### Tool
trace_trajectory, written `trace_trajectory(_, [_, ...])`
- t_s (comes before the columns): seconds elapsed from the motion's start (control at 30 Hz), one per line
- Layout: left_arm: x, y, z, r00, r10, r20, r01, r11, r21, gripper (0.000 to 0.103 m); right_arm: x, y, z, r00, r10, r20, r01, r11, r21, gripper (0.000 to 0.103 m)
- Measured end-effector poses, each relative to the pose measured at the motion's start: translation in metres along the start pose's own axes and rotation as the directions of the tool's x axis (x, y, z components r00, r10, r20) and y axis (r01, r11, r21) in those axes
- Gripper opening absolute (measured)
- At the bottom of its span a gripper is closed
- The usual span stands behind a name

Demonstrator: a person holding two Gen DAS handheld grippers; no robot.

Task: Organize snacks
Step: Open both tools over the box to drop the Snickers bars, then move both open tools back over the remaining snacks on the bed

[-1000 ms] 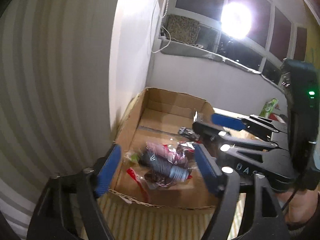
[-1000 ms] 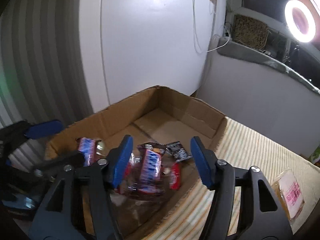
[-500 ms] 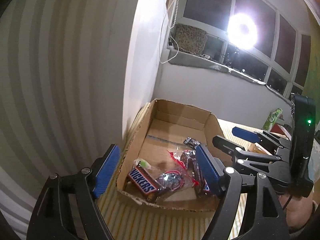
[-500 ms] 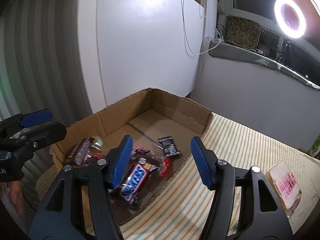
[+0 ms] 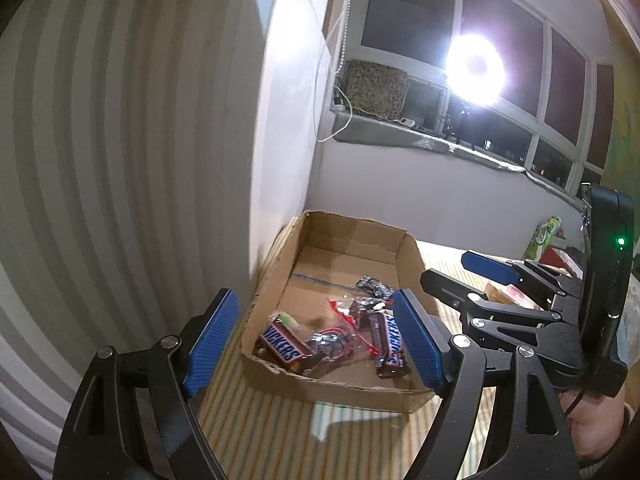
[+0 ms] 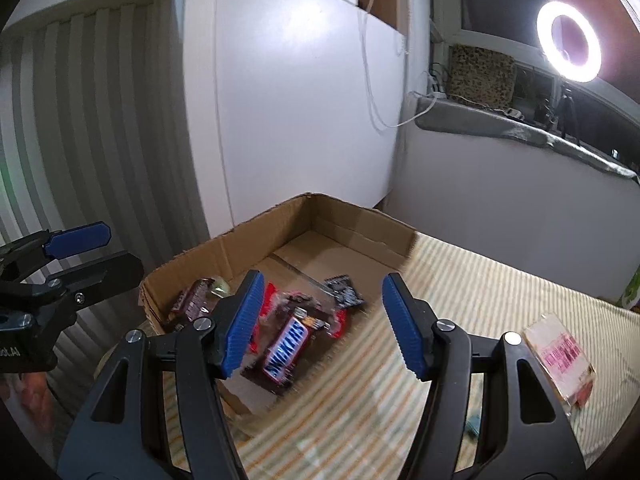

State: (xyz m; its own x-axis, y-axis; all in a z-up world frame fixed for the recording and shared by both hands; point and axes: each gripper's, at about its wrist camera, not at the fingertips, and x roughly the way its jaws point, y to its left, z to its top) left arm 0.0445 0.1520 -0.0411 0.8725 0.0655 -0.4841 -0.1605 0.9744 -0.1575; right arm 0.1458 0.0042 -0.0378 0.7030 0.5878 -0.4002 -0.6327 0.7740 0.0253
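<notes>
A shallow cardboard box (image 5: 408,248) (image 6: 360,220) sits on a striped cloth by the wall. In it lie Snickers bars (image 5: 282,346) (image 6: 286,350), a clear red-edged bag of sweets (image 5: 344,328) and a small dark packet (image 5: 370,285) (image 6: 344,292). My left gripper (image 5: 316,340) is open and empty, held back above the box's near edge. My right gripper (image 6: 322,328) is open and empty, above the box's right side. Each gripper also shows in the other's view, the right one (image 5: 488,276) and the left one (image 6: 76,252).
A pink-labelled wrapped snack (image 6: 560,360) lies on the striped cloth (image 6: 460,288) to the right of the box. A green carton (image 5: 544,236) stands at the far right. The white wall (image 6: 300,100) rises just behind the box, with a ring light (image 6: 568,46) on the windowsill.
Both grippers have drawn back and up from the box, which looks smaller now. The bag of snacks that hung between the fingers now lies in the box.
</notes>
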Motion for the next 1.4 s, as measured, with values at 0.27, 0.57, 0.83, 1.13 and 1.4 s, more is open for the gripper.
trace_trajectory(0.27, [0.014, -0.068, -0.002, 0.999, -0.044, -0.030, 0.047, 0.993, 0.108, 0.080, -0.044, -0.080, -0.034, 0.996, -0.084, 0.011, 0.081, 0.988, 0.128, 0.064])
trace_trajectory(0.57, [0.026, -0.169, -0.021, 0.980, -0.179, -0.092, 0.195, 0.954, 0.228, 0.080, -0.122, -0.172, -0.090, 0.964, -0.266, -0.021, 0.261, 0.925, 0.275, 0.064])
trace_trajectory(0.83, [-0.001, -0.220, -0.033, 0.958, -0.266, -0.103, 0.285, 0.902, 0.323, 0.080, -0.186, -0.193, -0.117, 0.942, -0.336, -0.019, 0.320, 0.877, 0.358, 0.064])
trace_trajectory(1.13, [-0.038, -0.208, -0.044, 0.960, -0.269, -0.072, 0.278, 0.904, 0.325, 0.080, -0.209, -0.152, -0.107, 0.947, -0.319, 0.026, 0.297, 0.907, 0.299, 0.065])
trace_trajectory(1.4, [-0.037, -0.197, -0.046, 0.961, -0.267, -0.077, 0.278, 0.912, 0.303, 0.080, -0.180, -0.145, -0.106, 0.955, -0.296, -0.015, 0.288, 0.918, 0.272, 0.071])
